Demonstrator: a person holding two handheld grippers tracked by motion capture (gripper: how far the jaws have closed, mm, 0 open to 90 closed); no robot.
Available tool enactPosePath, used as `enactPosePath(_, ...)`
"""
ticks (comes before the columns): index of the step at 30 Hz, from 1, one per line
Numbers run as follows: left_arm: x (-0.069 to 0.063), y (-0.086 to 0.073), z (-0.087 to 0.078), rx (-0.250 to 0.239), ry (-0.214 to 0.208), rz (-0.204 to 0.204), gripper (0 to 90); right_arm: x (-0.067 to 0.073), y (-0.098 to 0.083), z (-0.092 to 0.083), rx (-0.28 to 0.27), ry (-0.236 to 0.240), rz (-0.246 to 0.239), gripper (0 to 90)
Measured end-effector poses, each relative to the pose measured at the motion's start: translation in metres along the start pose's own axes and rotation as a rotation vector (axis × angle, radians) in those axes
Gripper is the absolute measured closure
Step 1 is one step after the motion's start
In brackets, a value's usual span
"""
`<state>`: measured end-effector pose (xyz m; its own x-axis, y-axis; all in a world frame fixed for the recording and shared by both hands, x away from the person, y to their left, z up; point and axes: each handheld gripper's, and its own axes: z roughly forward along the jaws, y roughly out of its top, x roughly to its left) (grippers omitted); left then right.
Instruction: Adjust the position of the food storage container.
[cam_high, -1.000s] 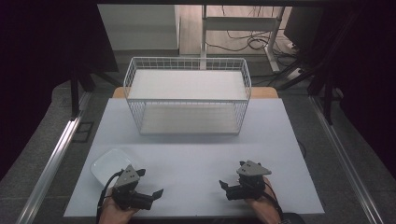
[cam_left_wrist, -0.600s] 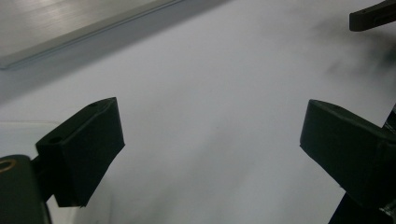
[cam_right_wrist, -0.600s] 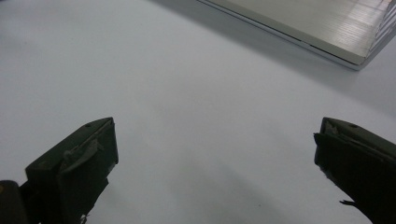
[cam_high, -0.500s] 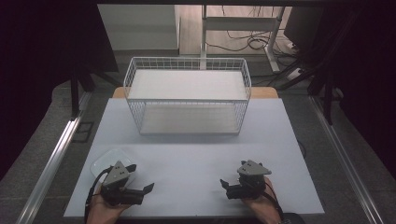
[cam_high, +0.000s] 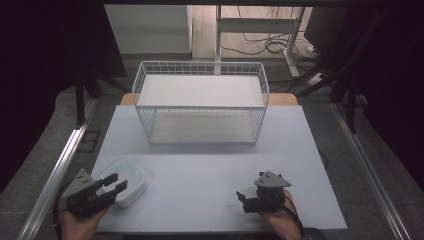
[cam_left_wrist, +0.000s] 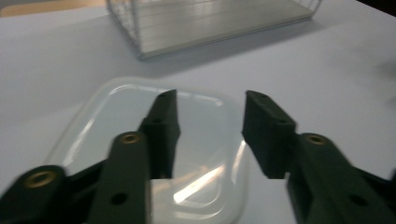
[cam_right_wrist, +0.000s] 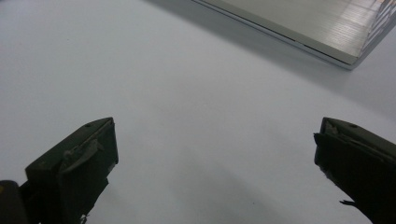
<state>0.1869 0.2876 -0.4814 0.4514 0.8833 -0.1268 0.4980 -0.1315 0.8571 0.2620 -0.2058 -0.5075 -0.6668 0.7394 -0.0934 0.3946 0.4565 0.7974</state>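
- The left gripper (cam_high: 114, 183) hangs over the near left corner of the table, jaws spread apart with nothing between them; in the left gripper view (cam_left_wrist: 210, 122) both jaws stand above a shallow, translucent white container (cam_left_wrist: 187, 154). Whether they touch it cannot be told.
- That container (cam_high: 127, 186) lies near the table's left front edge, empty as far as can be seen.
- The right gripper (cam_high: 245, 200) sits low at the near right, jaws opened wide over bare table (cam_right_wrist: 196, 116), holding nothing.
- A white wire basket (cam_high: 200, 107) stands at the far middle of the white table (cam_high: 200, 170), well apart from both grippers.
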Motion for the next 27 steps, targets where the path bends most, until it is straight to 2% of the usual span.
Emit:
enactPosePath(1, 0.005, -0.002, -0.003, 0.001, 0.015, -0.008, 59.7, 0.000, 0.000, 0.000, 0.000, 0.000, 0.000, 0.0)
enactPosePath(7, 0.026, -0.019, -0.023, 0.013, 0.061, -0.045, 86.3, -0.001, 0.000, -0.002, -0.004, -0.004, -0.003, 0.0)
enactPosePath(9, 0.030, -0.024, -0.027, 0.029, 0.088, -0.051, 89.9, -0.001, 0.000, -0.001, 0.003, -0.002, -0.004, 0.0)
enactPosePath(10, 0.032, -0.027, -0.028, 0.041, 0.086, -0.054, 90.0, -0.001, 0.000, -0.001, 0.004, -0.002, -0.004, 0.0)
enactPosePath(16, 0.028, -0.045, -0.023, 0.137, 0.062, -0.051, 90.0, -0.001, 0.000, -0.001, 0.006, 0.000, -0.007, 0.0)
enactPosePath(20, 0.022, -0.050, -0.022, 0.147, 0.019, -0.057, 90.0, 0.000, 0.000, 0.000, 0.015, 0.002, -0.009, 0.0)
enactPosePath(25, 0.015, -0.046, -0.015, 0.168, -0.014, -0.028, 90.0, 0.001, -0.001, 0.002, 0.017, 0.007, -0.012, 0.0)
enactPosePath(27, 0.010, -0.042, -0.009, 0.173, -0.039, -0.013, 90.0, 0.001, -0.001, 0.002, 0.021, 0.012, -0.012, 0.0)
